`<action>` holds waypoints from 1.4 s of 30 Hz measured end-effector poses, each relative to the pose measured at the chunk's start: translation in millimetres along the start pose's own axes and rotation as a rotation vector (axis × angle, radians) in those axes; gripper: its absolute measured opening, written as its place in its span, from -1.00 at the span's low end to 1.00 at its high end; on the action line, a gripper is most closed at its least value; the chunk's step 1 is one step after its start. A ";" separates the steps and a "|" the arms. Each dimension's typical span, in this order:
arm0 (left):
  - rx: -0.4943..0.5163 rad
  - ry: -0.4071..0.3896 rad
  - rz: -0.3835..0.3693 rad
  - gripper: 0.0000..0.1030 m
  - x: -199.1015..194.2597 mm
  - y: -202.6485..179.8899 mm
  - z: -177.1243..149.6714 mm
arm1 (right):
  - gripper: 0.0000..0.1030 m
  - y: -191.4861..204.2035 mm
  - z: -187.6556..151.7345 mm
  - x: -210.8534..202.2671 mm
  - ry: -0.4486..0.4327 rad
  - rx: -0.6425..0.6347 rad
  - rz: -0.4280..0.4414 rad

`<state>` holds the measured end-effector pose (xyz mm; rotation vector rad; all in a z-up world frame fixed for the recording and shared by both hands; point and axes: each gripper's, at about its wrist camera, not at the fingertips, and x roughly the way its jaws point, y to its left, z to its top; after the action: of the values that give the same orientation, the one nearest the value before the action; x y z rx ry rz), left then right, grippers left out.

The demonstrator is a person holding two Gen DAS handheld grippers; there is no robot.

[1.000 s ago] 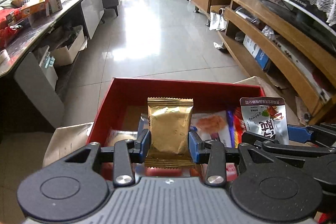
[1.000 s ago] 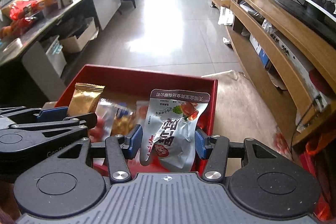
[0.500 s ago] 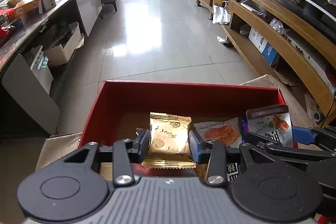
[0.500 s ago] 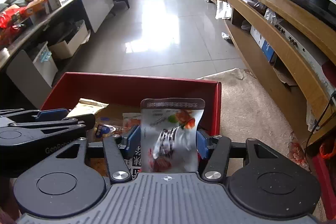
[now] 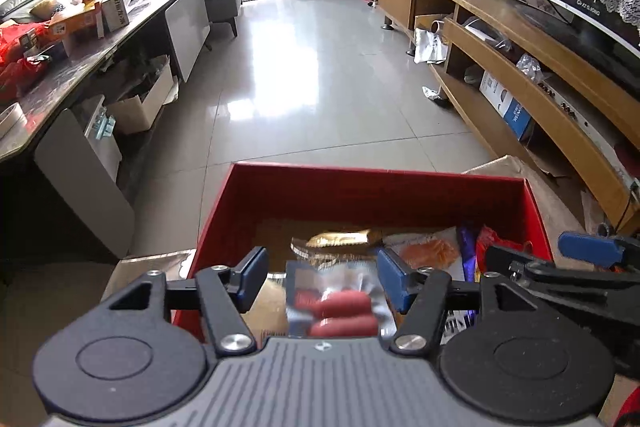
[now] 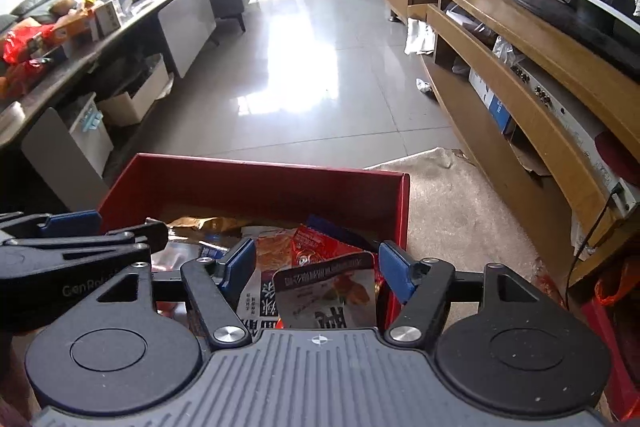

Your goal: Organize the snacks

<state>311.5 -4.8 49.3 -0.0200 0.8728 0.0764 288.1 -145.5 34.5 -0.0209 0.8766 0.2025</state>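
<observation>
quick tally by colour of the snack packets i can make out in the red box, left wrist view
gold packet: 1
clear packet with red sausages: 1
orange-printed packet: 1
purple packet: 1
red packet: 1
total: 5 that show in the red box; others may lie hidden under the grippers

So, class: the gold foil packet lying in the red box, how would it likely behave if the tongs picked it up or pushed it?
The gold foil packet looks thin and crinkled, so it would probably flex and feel light. Its shiny film suggests that it may slip between pads. It lies loosely on other wrappers in the red box, so a push would likely slide it, not roll it.
</observation>
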 end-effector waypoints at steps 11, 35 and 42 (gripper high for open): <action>-0.023 0.009 0.008 0.26 -42.1 9.9 -40.7 | 0.54 7.2 -22.0 -43.4 0.002 -0.009 -0.055; -0.011 0.059 0.000 0.76 -100.7 3.6 -151.9 | 0.62 11.2 -134.8 -108.3 0.081 0.024 -0.070; 0.023 0.036 0.009 0.95 -112.1 -4.0 -169.4 | 0.63 10.5 -152.7 -119.6 0.084 0.027 -0.081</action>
<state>110.6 -23.7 26.3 0.0040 0.9100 0.0743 95.6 -170.7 28.8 -0.0395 0.9607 0.1146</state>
